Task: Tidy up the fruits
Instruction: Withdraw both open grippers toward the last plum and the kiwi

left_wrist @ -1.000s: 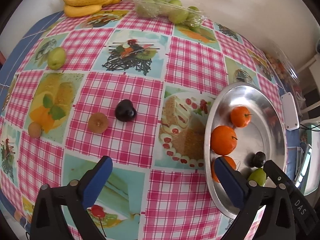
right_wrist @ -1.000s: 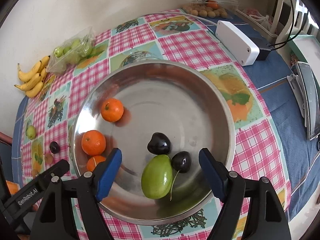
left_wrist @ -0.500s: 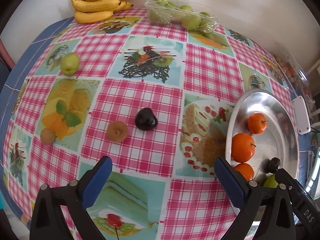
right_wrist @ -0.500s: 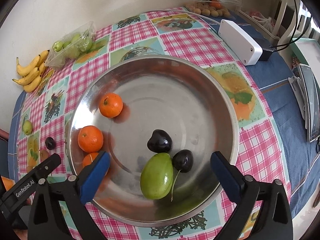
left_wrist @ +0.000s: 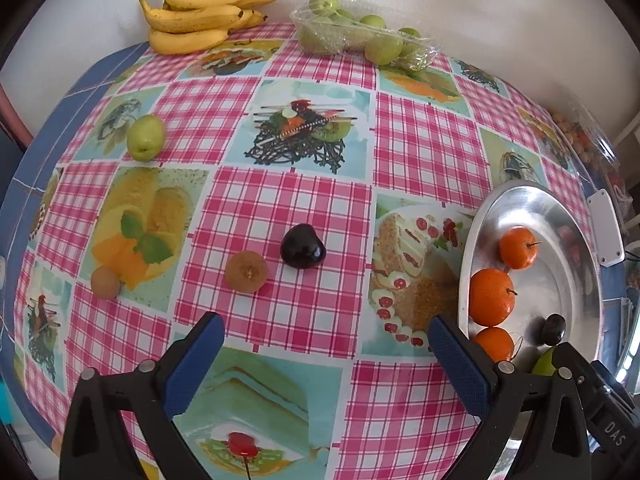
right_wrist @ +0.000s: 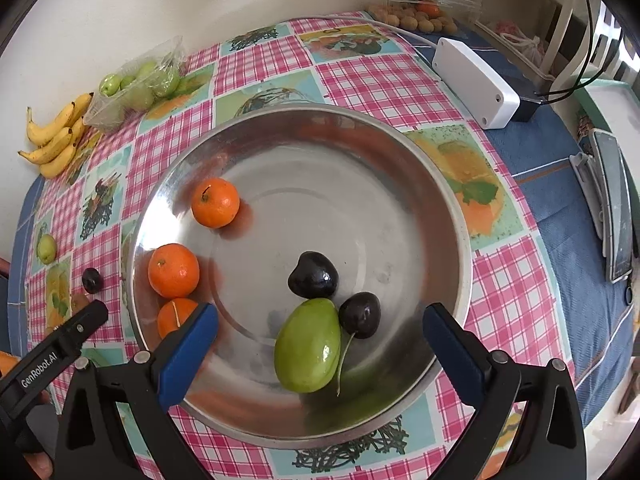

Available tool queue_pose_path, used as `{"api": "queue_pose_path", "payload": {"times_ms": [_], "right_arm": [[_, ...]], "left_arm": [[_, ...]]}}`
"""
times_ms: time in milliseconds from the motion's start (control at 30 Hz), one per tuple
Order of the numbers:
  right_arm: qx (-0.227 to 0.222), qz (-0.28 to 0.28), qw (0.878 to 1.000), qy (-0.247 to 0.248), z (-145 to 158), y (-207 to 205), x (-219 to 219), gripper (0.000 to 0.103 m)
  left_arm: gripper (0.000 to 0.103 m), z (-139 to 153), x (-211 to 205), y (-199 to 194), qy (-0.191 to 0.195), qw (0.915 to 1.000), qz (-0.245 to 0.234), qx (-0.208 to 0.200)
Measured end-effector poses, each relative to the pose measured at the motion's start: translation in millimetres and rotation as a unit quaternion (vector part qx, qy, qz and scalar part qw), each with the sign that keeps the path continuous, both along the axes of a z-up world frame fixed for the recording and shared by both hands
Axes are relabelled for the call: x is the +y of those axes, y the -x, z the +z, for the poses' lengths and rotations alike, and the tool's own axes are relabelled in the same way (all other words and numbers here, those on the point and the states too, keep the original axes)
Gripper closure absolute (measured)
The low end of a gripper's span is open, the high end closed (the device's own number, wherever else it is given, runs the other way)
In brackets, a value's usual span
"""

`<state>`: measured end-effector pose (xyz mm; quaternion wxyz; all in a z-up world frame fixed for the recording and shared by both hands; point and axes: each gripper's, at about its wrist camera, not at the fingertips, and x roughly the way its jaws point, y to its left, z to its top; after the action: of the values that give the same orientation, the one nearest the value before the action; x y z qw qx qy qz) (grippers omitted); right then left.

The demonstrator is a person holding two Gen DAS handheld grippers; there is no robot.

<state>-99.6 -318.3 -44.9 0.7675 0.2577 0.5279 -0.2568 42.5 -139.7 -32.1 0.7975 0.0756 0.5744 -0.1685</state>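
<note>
Steel bowl [right_wrist: 460, 216]: three mandarins at 9 o'clock, two dark plums and a green mango [right_wrist: 308, 346] at 6, gathered by kind | Right gripper [right_wrist: 320, 344]: spread wide above the mango, grasping nothing | Left gripper [left_wrist: 326, 354]: released, empty, facing loose dark plum [left_wrist: 303, 246] at 12, likely next | Kiwi [left_wrist: 246, 271] just beside.

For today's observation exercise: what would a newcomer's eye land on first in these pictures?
Probably the big steel bowl, holding three oranges at its left side and a green mango beside two dark plums near the front. Then the loud pink checked tablecloth, where another dark plum lies loose.
</note>
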Motion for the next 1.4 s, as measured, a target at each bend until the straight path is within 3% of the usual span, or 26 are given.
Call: {"api": "queue_pose_path", "payload": {"times_ms": [233, 600, 767, 933, 1400], "right_arm": [[0.011, -0.001, 1.000, -0.003, 1, 0, 7, 0.001], [-0.010, 0.004, 1.000, 0.003, 15, -5, 23, 0.001], [-0.015, 0.016, 1.000, 0.008, 17, -13, 35, 0.001], [-0.022, 0.030, 0.999, 0.004, 22, -25, 50, 0.001], [-0.063, 0.089, 0.994, -0.011, 33, -74, 113, 0.001]], "left_arm": [[0.000, 8, 3, -1, 0.004, 0.9999, -0.009, -0.007], [0.000, 29, 29, -13, 0.008, 0.9992, -0.002, -0.040], [0.000, 38, 48, -22, 0.011, 0.9984, 0.012, -0.054], [0.000, 41, 67, -34, -0.014, 0.9968, 0.022, -0.076], [0.000, 38, 138, -70, -0.022, 0.9936, 0.087, -0.068]]}}
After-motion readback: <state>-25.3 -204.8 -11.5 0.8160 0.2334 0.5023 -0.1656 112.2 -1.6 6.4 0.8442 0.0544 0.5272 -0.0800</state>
